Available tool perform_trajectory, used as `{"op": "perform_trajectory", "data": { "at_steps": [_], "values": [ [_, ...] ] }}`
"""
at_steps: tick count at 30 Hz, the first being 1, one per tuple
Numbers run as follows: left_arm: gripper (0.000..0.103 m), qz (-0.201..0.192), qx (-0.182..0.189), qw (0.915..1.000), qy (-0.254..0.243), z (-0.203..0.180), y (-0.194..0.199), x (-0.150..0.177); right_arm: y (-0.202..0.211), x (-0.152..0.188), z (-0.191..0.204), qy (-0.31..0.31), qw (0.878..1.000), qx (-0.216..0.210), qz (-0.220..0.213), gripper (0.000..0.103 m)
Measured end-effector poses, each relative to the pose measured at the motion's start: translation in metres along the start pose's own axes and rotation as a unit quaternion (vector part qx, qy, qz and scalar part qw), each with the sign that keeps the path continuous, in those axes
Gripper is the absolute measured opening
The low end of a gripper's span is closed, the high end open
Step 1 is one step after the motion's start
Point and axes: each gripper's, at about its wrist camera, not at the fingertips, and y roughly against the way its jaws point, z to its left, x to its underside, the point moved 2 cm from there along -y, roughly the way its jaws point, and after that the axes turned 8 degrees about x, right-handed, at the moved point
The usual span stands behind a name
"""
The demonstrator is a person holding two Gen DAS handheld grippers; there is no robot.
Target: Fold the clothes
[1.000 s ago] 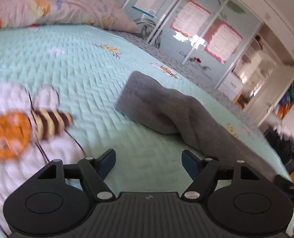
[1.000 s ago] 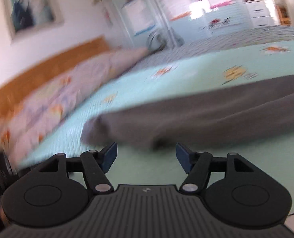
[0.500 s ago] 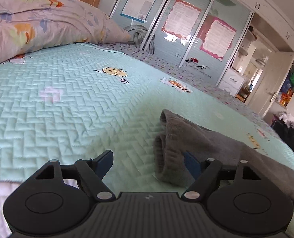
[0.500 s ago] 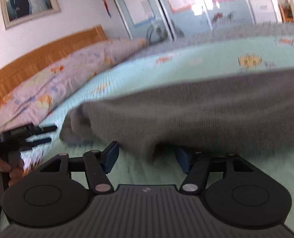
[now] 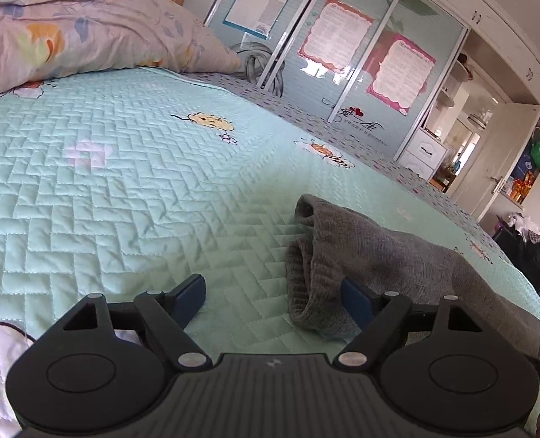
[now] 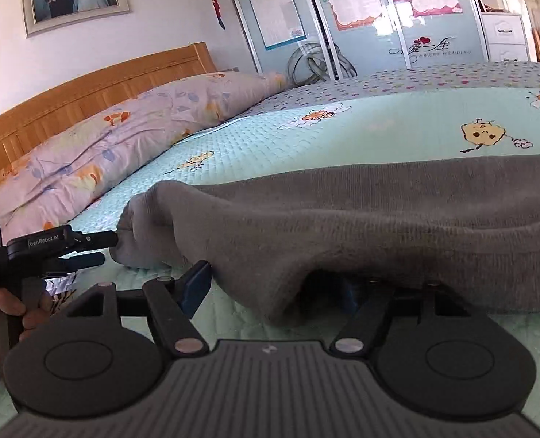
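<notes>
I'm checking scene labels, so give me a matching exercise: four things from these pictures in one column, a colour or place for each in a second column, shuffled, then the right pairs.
Things:
1. sweater
2. pillow
3. headboard
4. left gripper

Colour or place:
A. orange wood, against the wall
B. at the sweater's rolled end, jaws open
C. grey knit, stretched across the quilt
D. lilac with orange flowers, at the head of the bed

Pairs: 1-C, 2-D, 3-A, 4-B
</notes>
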Motion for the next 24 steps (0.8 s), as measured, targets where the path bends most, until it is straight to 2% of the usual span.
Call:
{"op": "perform_trajectory", "data": {
  "at_steps": [1, 3, 4, 6, 8, 10, 12, 15, 18, 21, 22, 23, 24],
  "values": [
    [0.083, 0.001, 0.003, 1.0, -0.001, -0.001, -0.001, 0.0, -0.003, -0.003, 0.0, 0.001, 1.0, -0.004, -0.001, 0.072],
    [0.082, 0.004, 0.013, 0.9999, -0.009, -0.003, -0.001, -0.002, -0.012, -0.008, 0.003, 0.017, 1.0, -0.009, 0.01, 0.052],
    [0.082, 0.005, 0.021, 0.9996, -0.017, -0.006, 0.0, -0.003, -0.011, -0.013, 0.004, 0.017, 1.0, -0.009, 0.009, 0.023],
    [0.082, 0.008, 0.05, 0.9969, -0.06, -0.015, 0.003, -0.006, -0.006, -0.023, 0.005, 0.014, 1.0, -0.01, 0.002, 0.015],
    [0.082, 0.027, 0.074, 0.99, -0.117, -0.024, 0.0, -0.008, 0.009, -0.038, 0.002, -0.004, 0.999, -0.023, -0.03, 0.015],
    [0.081, 0.058, 0.093, 0.9812, -0.159, -0.029, -0.009, -0.009, -0.001, -0.042, -0.007, -0.019, 0.999, -0.033, 0.0, 0.015],
    [0.079, 0.085, 0.123, 0.977, -0.152, -0.026, -0.017, -0.007, -0.012, -0.035, -0.015, -0.035, 0.998, -0.032, 0.03, 0.015],
    [0.079, 0.095, 0.156, 0.9751, -0.125, -0.02, -0.022, -0.005, -0.01, -0.026, -0.015, -0.05, 0.998, -0.038, 0.018, 0.018],
    [0.076, 0.09, 0.17, 0.9744, -0.117, -0.016, -0.026, -0.006, -0.012, -0.019, -0.016, -0.065, 0.997, -0.042, 0.014, 0.029],
    [0.062, 0.089, 0.176, 0.9726, -0.124, -0.016, -0.011, -0.016, -0.016, -0.014, -0.018, -0.068, 0.997, -0.042, 0.019, 0.033],
    [0.048, 0.089, 0.177, 0.972, -0.126, -0.016, -0.006, -0.019, -0.017, -0.014, -0.018, -0.067, 0.997, -0.039, 0.02, 0.033],
    [0.038, 0.089, 0.179, 0.9714, -0.129, -0.016, -0.001, -0.022, -0.018, -0.013, -0.018, -0.067, 0.997, -0.037, 0.022, 0.032],
    [0.015, 0.089, 0.181, 0.9707, -0.131, -0.016, 0.005, -0.025, -0.018, -0.014, -0.017, -0.066, 0.997, -0.034, 0.025, 0.031]
  ]
}}
